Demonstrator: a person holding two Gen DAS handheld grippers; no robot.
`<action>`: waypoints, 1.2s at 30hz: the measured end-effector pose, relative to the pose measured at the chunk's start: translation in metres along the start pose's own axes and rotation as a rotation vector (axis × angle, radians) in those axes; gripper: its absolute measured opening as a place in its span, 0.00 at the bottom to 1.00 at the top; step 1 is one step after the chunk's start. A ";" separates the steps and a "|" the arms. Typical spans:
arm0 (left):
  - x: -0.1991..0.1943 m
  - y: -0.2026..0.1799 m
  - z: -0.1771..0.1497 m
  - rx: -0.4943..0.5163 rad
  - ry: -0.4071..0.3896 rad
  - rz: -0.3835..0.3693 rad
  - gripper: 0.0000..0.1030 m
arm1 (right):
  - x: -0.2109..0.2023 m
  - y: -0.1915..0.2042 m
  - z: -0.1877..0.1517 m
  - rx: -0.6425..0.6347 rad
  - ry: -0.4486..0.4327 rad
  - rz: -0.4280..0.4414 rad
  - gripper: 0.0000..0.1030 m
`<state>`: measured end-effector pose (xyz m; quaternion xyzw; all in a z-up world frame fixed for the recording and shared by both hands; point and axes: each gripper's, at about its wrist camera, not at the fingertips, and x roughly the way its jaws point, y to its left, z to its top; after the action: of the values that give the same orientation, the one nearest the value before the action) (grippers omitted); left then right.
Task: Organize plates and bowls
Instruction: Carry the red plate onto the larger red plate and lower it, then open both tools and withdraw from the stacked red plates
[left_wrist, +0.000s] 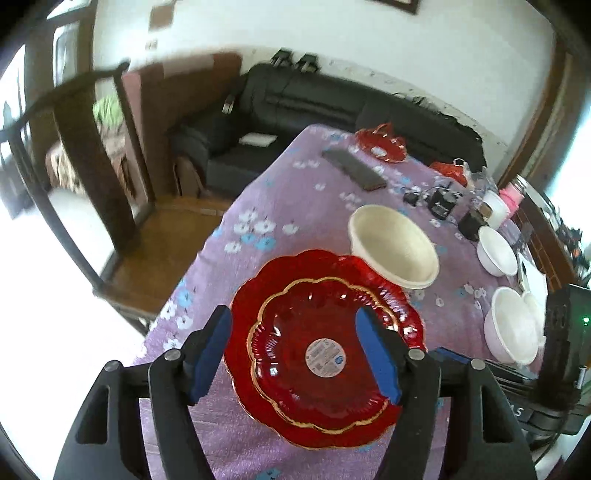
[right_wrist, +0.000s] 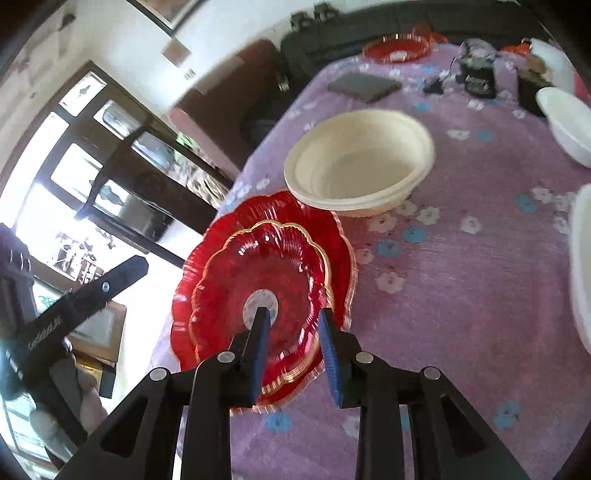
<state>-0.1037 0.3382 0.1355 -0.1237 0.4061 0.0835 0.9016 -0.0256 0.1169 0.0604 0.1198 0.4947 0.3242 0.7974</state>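
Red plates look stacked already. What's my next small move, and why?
Probably lift the right gripper clear and head for the white bowl. The small red plate already sits nested on the big one, both grippers are open and empty, and white bowls lie scattered apart from the cream stack.

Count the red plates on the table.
3: a small plate stacked on a larger one near the grippers, and one at the far end. More may be hidden.
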 end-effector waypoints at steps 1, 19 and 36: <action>-0.006 -0.006 -0.003 0.020 -0.020 0.004 0.68 | -0.007 -0.004 -0.006 -0.007 -0.013 -0.010 0.29; -0.057 -0.110 -0.072 0.227 -0.186 -0.053 0.84 | -0.176 -0.153 -0.118 0.120 -0.313 -0.309 0.30; -0.026 -0.161 -0.081 0.285 -0.120 -0.067 0.84 | -0.181 -0.197 -0.062 0.335 -0.424 -0.322 0.36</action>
<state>-0.1377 0.1595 0.1283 -0.0028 0.3548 0.0025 0.9349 -0.0550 -0.1560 0.0584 0.2345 0.3764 0.0757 0.8931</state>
